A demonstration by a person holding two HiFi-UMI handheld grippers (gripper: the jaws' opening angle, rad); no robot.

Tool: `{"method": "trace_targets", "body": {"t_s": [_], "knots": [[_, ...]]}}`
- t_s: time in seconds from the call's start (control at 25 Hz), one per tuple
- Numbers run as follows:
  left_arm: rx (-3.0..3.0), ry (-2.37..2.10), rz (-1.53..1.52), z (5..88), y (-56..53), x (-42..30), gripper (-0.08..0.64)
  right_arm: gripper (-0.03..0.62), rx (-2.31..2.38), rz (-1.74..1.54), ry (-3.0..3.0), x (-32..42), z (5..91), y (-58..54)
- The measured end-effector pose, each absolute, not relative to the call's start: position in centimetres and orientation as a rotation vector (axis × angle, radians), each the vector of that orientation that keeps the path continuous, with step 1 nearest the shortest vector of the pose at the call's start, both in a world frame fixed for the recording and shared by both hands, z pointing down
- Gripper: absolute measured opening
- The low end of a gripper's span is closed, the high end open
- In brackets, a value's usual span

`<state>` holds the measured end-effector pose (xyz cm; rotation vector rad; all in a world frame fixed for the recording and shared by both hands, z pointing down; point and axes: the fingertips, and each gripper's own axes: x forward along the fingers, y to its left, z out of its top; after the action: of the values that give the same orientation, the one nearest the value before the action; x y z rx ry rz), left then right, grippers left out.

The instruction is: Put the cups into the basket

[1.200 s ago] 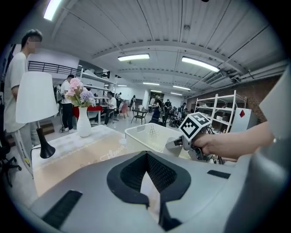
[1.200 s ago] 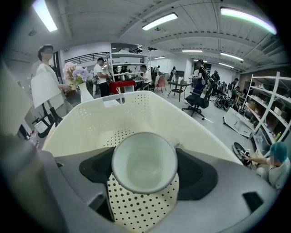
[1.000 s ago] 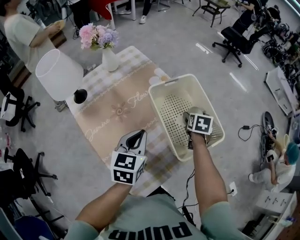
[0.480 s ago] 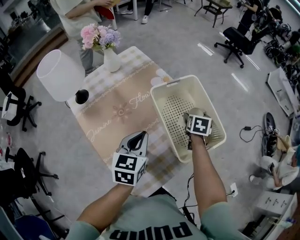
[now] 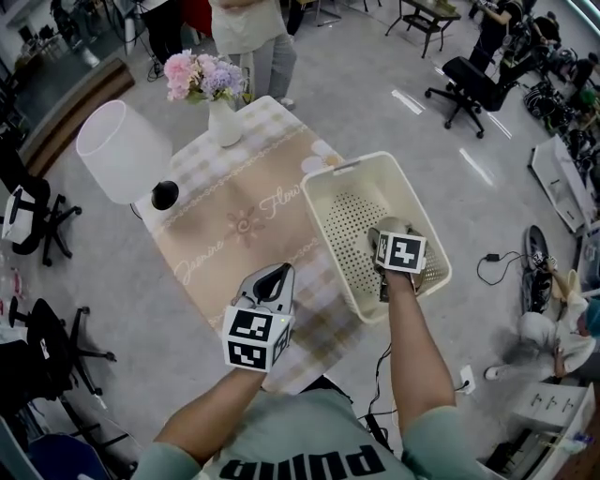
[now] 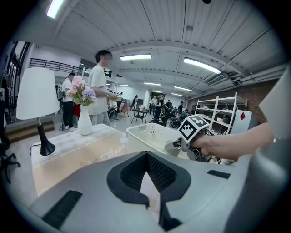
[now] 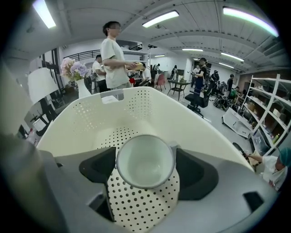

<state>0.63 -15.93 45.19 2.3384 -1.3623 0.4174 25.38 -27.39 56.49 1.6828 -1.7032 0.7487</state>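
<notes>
Inside the basket, right gripper fingers clamp a cup barely visible from above; left gripper fingers meet, empty.

Right gripper hangs inside the basket.

In the right gripper view the cup shows only its mouth and inside; its outer wall and base are hidden. In the head view the right gripper, its marker cube and the hand cover the cup and part of the basket floor. The left gripper and arm hide the near end of the tabletop. The lamp shade conceals its stem. The top edge cuts off a person.
</notes>
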Motion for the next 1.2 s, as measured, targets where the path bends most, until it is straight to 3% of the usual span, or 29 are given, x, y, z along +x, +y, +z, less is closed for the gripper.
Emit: {"method": "trace_targets", "body": {"t_s": [0.64, 1.2], "knots": [[2.349, -1.391, 0.375, 43.9, -14.6, -1.0, 0.002, 0.391, 1.695, 0.603, -2.010, 20.1, 46.9, -25.0], [2.299, -1.468, 0.353, 44.3, -11.9, -5.3, 0.002, 0.390, 1.374, 0.461, -2.287, 9.0, 44.0, -16.5]]}}
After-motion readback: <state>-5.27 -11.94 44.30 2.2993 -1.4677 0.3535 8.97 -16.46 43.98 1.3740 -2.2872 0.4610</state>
